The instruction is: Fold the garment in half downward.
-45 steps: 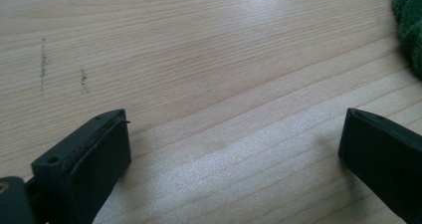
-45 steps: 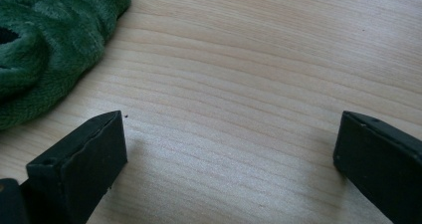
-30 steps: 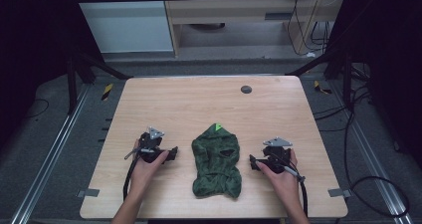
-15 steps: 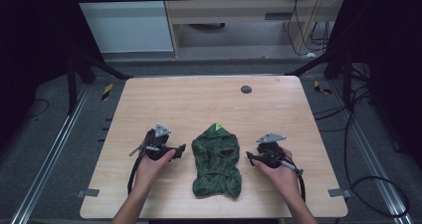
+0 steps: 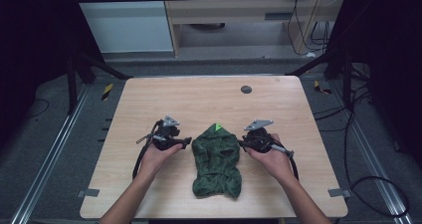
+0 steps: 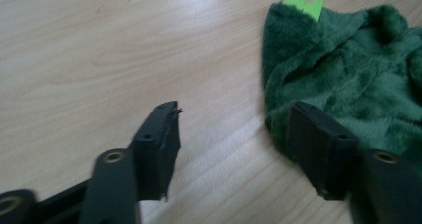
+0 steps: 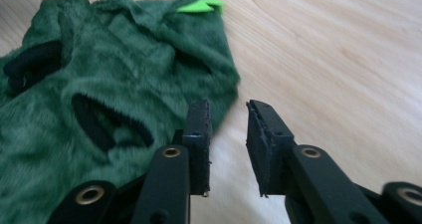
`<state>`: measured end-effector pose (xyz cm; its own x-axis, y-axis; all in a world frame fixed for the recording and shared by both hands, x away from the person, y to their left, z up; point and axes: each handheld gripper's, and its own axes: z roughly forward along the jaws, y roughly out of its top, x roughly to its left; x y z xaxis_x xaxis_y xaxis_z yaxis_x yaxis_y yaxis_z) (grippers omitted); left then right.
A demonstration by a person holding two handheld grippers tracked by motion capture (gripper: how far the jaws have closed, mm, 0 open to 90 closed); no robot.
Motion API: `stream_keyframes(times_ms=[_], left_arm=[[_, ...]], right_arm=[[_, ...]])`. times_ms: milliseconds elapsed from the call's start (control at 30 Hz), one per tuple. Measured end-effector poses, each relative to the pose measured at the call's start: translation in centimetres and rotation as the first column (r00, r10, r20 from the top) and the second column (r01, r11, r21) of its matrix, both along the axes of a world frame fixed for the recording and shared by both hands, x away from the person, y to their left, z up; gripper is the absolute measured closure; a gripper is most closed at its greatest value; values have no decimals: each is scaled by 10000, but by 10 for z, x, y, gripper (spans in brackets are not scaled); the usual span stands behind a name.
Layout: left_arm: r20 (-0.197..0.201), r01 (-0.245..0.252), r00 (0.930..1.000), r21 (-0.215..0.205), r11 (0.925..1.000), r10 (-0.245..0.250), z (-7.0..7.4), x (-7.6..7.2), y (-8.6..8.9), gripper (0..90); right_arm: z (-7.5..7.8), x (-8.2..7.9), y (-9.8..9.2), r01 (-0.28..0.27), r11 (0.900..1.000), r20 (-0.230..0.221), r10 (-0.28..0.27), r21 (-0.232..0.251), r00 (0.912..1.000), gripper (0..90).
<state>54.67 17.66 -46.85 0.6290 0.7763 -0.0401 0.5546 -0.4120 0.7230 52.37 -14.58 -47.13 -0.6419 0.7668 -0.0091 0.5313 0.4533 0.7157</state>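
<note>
Garment (image 5: 217,160) flat between grippers; left gripper (image 5: 185,142), right gripper (image 5: 242,143) jaws closing, apart, nothing gripped.

1. The garment (image 5: 217,160) is green plush cloth, fuzzy and matt, with a smooth lime felt crest (image 7: 201,5).
2. The bench (image 5: 199,99) is pale wood-grain, smooth with a slight sheen.
3. The tongs (image 7: 226,134) look like matt black plastic with brass-coloured rivets.

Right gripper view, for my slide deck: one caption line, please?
Right gripper, jaws narrowly apart and empty, beside the green plush garment on the wooden table.
</note>
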Motion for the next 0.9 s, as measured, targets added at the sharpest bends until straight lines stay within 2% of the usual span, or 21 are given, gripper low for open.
stream_keyframes(times_ms=[200,300,433,500,667,867,900], left_arm=[[105,233,9997,-100,9997,-232,5,6,-8,492],[-2,318,9995,-171,9993,-318,3,7,-12,458],[-209,380,9990,-197,9991,-384,-3,9,-16,392],[-245,382,9989,-189,9991,-387,-4,9,-17,357],[-182,485,9986,-327,9983,-491,-3,10,-20,361],[-182,620,9979,-104,9980,-622,-3,11,-25,376],[-285,721,9970,117,9973,-718,-6,12,-28,386]], right_arm=[[-2,14,11,-166,9995,91,169,-253,9998,754],[-2,22,13,-106,9999,100,105,81,9999,714],[-3,27,14,45,9997,-119,-42,252,9999,642],[-3,29,15,86,9994,-149,-81,334,9999,634],[-7,34,20,-30,9989,-372,47,471,9993,624],[-11,39,24,-40,9996,-470,53,277,9989,598],[-14,41,24,10,9996,-633,7,269,9980,598]])
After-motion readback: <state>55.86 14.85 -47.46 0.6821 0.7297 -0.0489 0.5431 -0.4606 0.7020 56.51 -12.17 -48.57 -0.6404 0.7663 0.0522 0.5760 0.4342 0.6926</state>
